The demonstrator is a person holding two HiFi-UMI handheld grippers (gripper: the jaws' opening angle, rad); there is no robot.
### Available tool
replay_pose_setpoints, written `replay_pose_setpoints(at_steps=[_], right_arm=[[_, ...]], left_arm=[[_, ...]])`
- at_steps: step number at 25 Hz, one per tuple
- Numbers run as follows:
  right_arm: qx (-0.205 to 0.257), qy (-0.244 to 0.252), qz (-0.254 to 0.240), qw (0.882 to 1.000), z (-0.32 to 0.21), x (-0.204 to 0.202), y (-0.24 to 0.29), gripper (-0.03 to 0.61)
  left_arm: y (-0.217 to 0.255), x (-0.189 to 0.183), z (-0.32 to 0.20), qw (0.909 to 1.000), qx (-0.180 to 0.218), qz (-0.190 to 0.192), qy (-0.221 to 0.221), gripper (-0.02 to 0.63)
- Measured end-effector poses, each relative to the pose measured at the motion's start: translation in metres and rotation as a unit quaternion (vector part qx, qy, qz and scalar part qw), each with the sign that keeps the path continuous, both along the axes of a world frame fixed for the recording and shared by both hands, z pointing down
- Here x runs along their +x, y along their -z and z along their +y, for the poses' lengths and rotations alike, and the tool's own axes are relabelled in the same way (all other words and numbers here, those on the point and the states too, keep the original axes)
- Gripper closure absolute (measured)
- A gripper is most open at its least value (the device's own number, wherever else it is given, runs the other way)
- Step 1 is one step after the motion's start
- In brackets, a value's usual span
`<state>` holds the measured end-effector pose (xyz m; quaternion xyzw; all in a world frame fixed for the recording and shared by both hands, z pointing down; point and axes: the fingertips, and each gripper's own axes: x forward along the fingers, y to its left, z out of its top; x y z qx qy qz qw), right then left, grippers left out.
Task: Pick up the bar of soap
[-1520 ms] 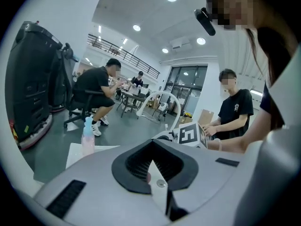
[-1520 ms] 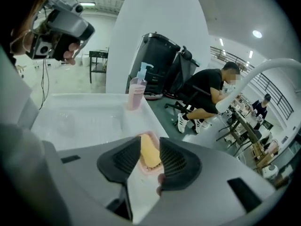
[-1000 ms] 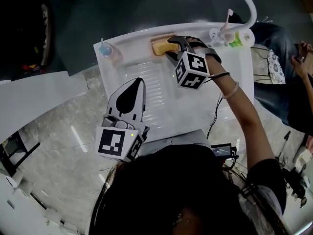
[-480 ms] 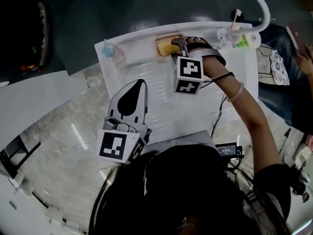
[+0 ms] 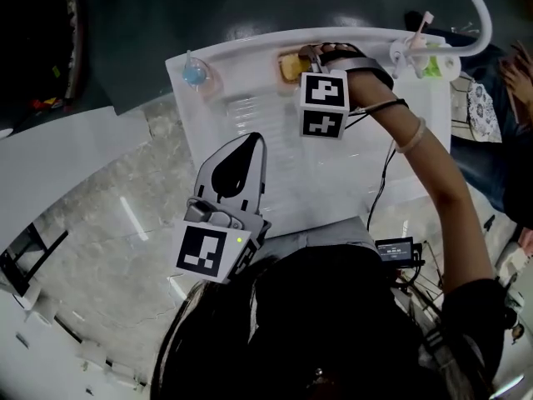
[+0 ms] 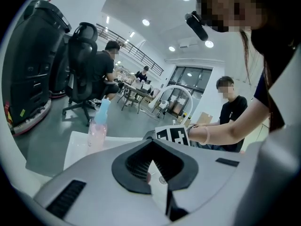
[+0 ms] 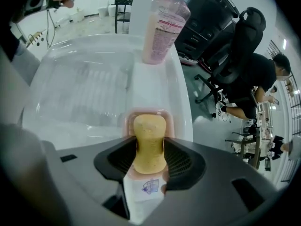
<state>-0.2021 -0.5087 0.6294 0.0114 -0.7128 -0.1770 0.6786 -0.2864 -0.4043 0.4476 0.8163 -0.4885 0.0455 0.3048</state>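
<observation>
On the right gripper (image 7: 150, 146): opening, with a slim gap to the bar of soap (image 7: 149, 126) on either side. Between those jaws, lying lengthwise, near end deep inside, far end poking past the tips. Under it, a pink soap dish (image 7: 170, 121) on the basin rim (image 7: 155, 79). Beyond the tips, a pink bottle (image 7: 162, 27). On the left gripper (image 5: 250, 144): clenched tip to tip, empty, well apart from the soap.

A white basin (image 5: 250, 119) with a ribbed floor carried everything. On its far rim stood a pink bottle (image 7: 162, 25) with a blue cap, near a pink soap dish (image 7: 170, 119) holding a yellow bar of soap (image 7: 149, 140). A toothbrush (image 5: 425, 19) stood at the rim's right corner.
</observation>
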Motion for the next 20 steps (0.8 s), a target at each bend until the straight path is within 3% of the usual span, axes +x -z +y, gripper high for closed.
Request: replay_pose_setpoints(at_steps=[5, 10, 20], right_arm=[[-0.042, -0.026, -0.014, 0.999, 0.002, -0.004, -0.007, 0.411], [-0.056, -0.049, -0.036, 0.997, -0.002, -0.008, -0.007, 0.407], [0.014, -0.078, -0.105, 0.991, -0.015, -0.007, 0.001, 0.396]], left_arm=[[-0.004, 0.000, -0.001, 1.0000, -0.007, 0.005, -0.005, 0.617], [-0.003, 0.004, -0.004, 0.9998, 0.001, 0.008, -0.016, 0.617], [0.007, 0.004, -0.004, 0.9997, 0.018, -0.018, 0.003, 0.617]])
